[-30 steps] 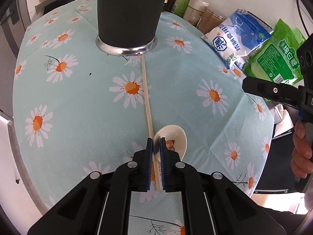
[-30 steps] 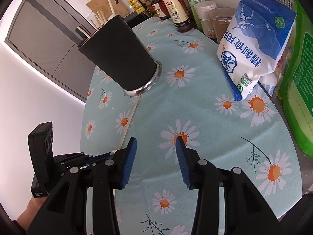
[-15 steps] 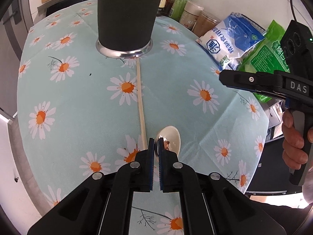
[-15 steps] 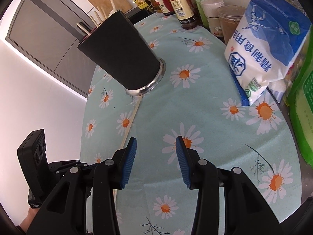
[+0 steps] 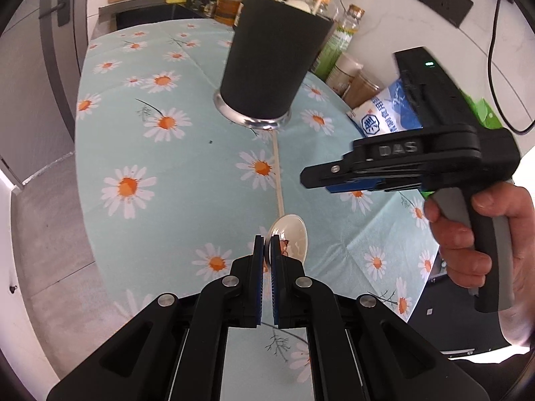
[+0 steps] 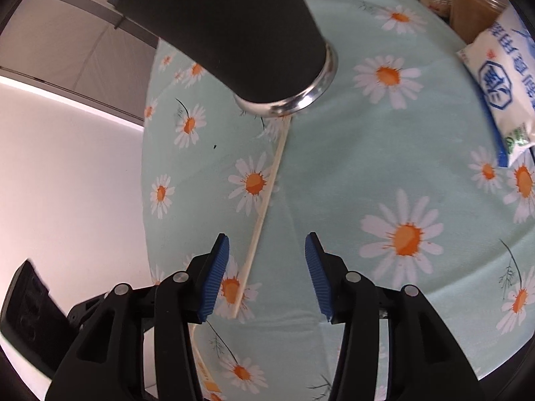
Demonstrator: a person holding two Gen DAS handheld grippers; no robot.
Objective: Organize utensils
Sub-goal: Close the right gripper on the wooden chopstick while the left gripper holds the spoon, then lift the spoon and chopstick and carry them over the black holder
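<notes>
The left gripper [image 5: 266,250] is pinching a white ceramic spoon [image 5: 290,238] at lower centre, presumably bound for the black utensil holder [image 5: 272,63] at upper centre. The right gripper [image 6: 266,269], jaws spread, is hovering over the chopstick [image 6: 264,214] lying mid-frame. Only the left view is showing utensils already standing in the holder.
</notes>
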